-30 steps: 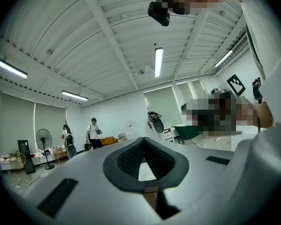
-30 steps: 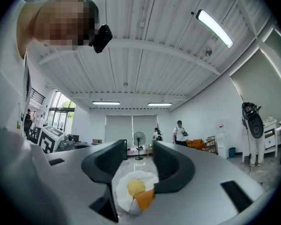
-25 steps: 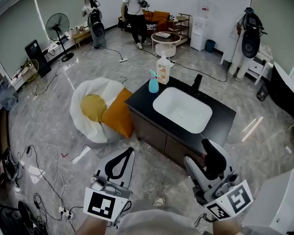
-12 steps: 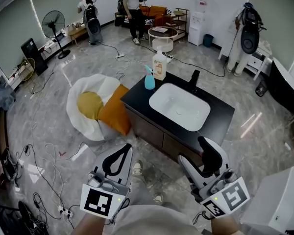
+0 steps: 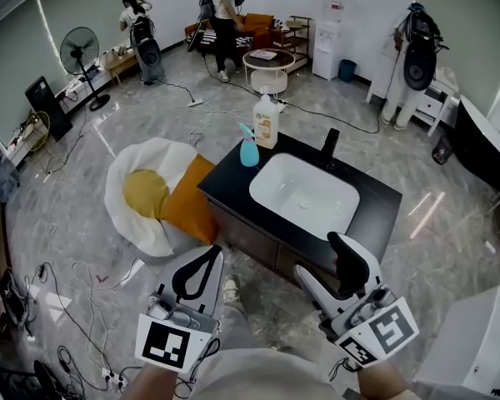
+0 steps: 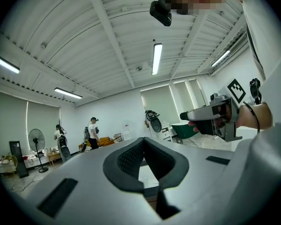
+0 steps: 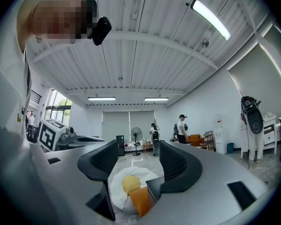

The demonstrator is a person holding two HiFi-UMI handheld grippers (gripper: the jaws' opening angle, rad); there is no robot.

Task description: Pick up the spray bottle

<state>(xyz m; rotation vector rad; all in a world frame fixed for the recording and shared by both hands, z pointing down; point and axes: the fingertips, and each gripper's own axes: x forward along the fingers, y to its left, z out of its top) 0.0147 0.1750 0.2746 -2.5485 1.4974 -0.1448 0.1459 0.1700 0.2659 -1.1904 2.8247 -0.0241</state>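
1. Black-topped vanity cabinet [image 5: 227,176] with a white rectangular basin [image 5: 304,192]: stands ahead of both grippers and well apart from them. The approach is best aimed at its far left corner, where the target stands.
2. White beanbag with yellow and orange cushions [image 5: 121,215]: lies on the floor just beside the cabinet's left end. Together with the loose cables, it probably narrows the footing on that side.
3. Right gripper [image 5: 318,254]: jaws wide apart, nothing between them. That width suits the grasp and should be held until the jaws straddle the bottle.
4. Left gripper [image 5: 215,255]: jaws together, empty. It is best kept low and out of the way.
5. White pump bottle with an orange label [image 5: 267,123]: stands just beside the target, on its far side. A careless reach could knock it.
6. Translucent teal spray bottle [image 5: 249,150]: upright near the counter's left edge, untouched. Grip the body below the trigger head with level jaws, close squarely, then lift straight up.
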